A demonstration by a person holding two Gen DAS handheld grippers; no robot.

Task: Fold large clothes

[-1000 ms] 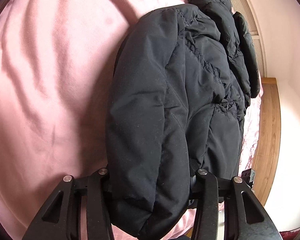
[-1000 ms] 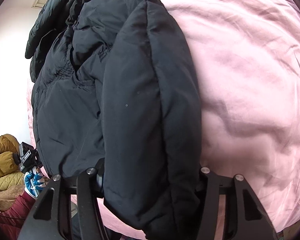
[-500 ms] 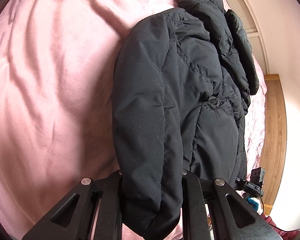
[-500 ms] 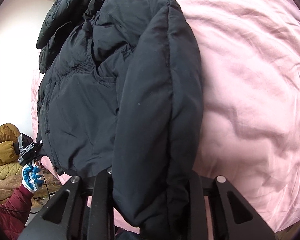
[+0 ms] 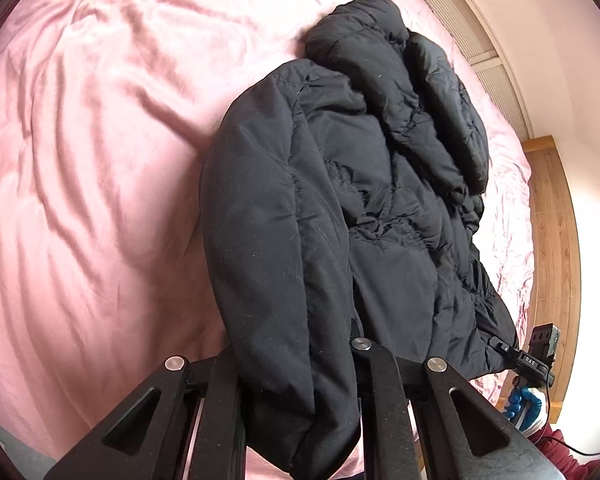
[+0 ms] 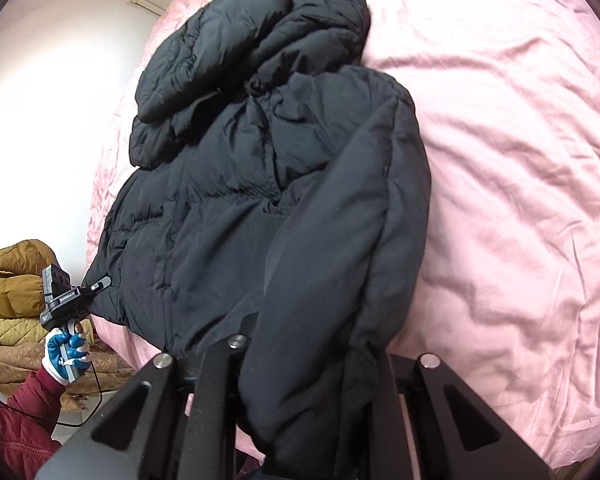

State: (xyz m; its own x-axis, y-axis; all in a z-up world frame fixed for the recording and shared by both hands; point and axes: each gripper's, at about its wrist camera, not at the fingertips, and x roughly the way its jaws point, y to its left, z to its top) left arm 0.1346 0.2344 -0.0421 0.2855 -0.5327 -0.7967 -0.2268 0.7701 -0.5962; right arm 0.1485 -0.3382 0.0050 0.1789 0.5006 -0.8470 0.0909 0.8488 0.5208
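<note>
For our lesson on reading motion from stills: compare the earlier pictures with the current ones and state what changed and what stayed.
Both grippers closed on the black puffer jacket: the left gripper clamps one edge, and the right gripper, jaws still closing, squeezes the opposite edge. Both rose, lifting the near end off the pink bedsheet. The jacket's far end with its hood still lies on the bed.

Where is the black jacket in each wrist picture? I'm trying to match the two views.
Left wrist view: the black jacket runs from centre to upper right, its near edge between the left gripper fingers.
Right wrist view: the jacket fills centre and upper left, its near edge pinched in the closing right gripper.
Shared landmark: the pink bed sheet.
</note>
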